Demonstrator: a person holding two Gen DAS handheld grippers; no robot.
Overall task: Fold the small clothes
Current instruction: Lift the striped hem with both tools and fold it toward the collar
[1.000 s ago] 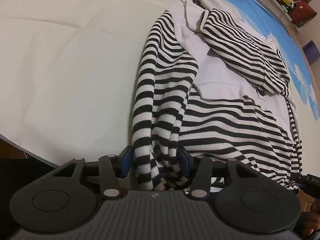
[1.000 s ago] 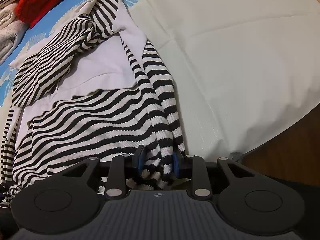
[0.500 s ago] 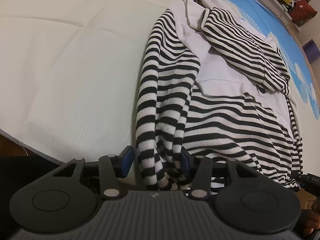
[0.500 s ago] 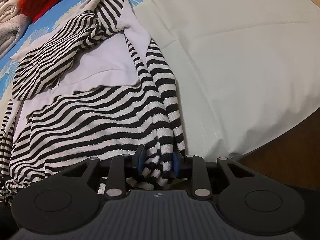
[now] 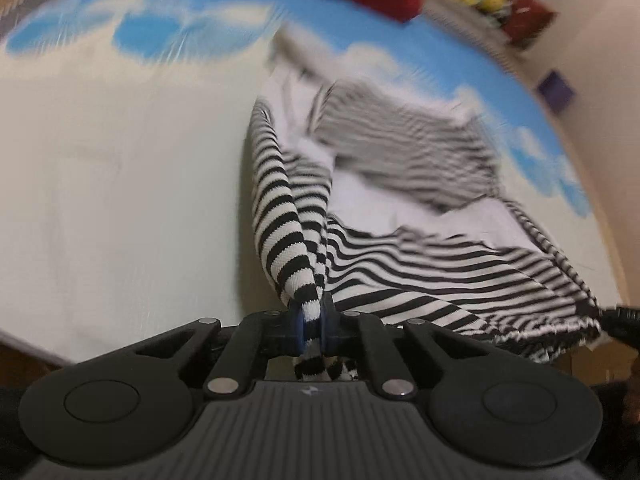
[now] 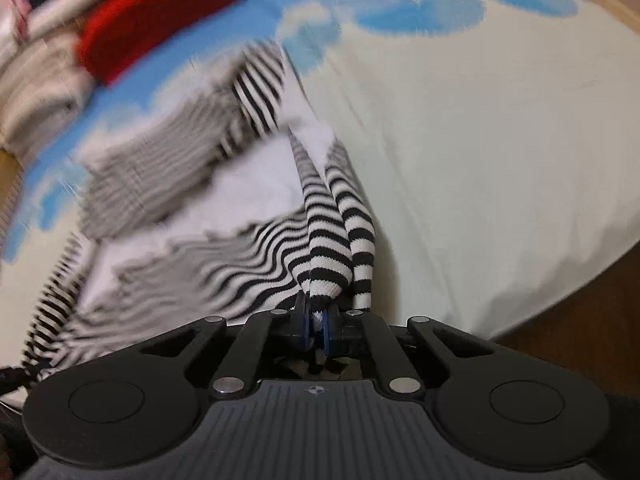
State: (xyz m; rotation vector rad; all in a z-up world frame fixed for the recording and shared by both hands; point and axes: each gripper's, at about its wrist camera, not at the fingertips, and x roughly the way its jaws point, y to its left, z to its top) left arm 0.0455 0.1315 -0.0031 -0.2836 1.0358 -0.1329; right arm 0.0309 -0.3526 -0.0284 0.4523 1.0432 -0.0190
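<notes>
While both pinch striped sweater [image 5: 440, 276], right view [image 6: 316, 320] shows red cushion [image 6: 152, 20].

The black-and-white striped sweater [image 5: 420, 276] lies spread on the bed, its plain white inner side showing across the middle. Its two near bottom corners are bunched into tight, lifted folds, so the hem between them is raised. A striped sleeve [image 5: 404, 156] lies folded across the white part.
</notes>
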